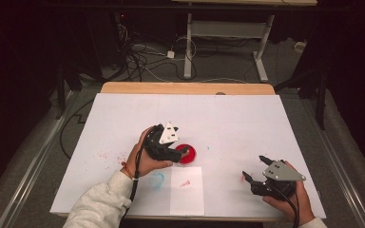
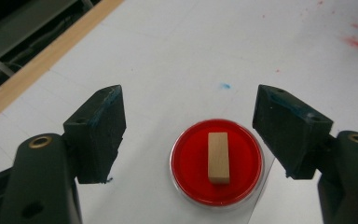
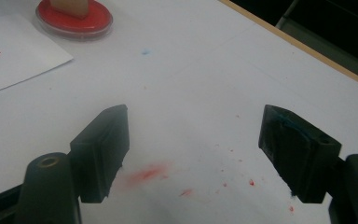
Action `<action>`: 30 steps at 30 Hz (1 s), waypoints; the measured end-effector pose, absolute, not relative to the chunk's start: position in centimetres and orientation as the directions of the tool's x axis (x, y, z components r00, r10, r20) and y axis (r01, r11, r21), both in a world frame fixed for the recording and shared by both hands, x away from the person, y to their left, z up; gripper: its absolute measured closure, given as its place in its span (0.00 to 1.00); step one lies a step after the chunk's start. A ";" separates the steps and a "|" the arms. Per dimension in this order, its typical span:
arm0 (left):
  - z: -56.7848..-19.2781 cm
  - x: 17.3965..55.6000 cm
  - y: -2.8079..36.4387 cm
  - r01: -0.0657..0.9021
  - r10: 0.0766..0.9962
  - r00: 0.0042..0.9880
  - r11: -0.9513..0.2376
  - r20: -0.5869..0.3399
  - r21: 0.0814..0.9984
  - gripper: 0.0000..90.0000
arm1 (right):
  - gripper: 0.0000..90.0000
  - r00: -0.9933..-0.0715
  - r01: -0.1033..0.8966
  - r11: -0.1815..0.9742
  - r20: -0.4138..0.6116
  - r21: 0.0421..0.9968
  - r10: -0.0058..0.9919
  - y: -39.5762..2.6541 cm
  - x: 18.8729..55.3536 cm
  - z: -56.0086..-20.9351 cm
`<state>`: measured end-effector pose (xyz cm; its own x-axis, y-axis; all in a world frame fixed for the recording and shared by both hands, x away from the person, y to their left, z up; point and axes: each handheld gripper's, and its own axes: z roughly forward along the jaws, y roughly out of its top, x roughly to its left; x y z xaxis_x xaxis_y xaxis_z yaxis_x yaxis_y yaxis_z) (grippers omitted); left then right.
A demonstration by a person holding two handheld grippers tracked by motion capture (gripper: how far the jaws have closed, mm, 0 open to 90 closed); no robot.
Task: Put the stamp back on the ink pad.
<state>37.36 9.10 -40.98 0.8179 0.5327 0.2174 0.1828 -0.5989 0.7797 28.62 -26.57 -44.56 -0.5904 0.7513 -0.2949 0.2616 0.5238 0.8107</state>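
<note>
Black jaws flank pale wooden block [image 2: 218, 157] on round red pad [image 2: 191, 161].

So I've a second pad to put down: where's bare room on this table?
Free: the far half of the white sheet, beyond the red ink pad, and the stretch between the pad and the right gripper. Crowded: around the left gripper, wooden stamp and paper slip.

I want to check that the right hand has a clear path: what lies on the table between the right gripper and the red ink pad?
Mostly bare white table cover. In the right gripper view, red smudges lie by the right gripper, a blue dot nearer the red ink pad.
</note>
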 end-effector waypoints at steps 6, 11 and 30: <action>-40.8 36.8 9.4 0.161 0.544 0.804 -0.589 0.241 0.792 0.23 | 0.27 -0.592 0.255 0.524 -0.297 0.813 0.749 -26.6 28.5 -44.4; -40.7 36.3 9.7 0.138 0.544 0.798 -0.583 0.259 0.800 0.21 | 0.27 -0.592 0.253 0.520 -0.294 0.816 0.750 -26.5 28.4 -44.3; -40.7 34.5 11.2 0.075 0.564 0.754 -0.583 0.337 0.809 0.21 | 0.27 -0.595 0.243 0.519 -0.297 0.819 0.747 -26.4 28.2 -44.1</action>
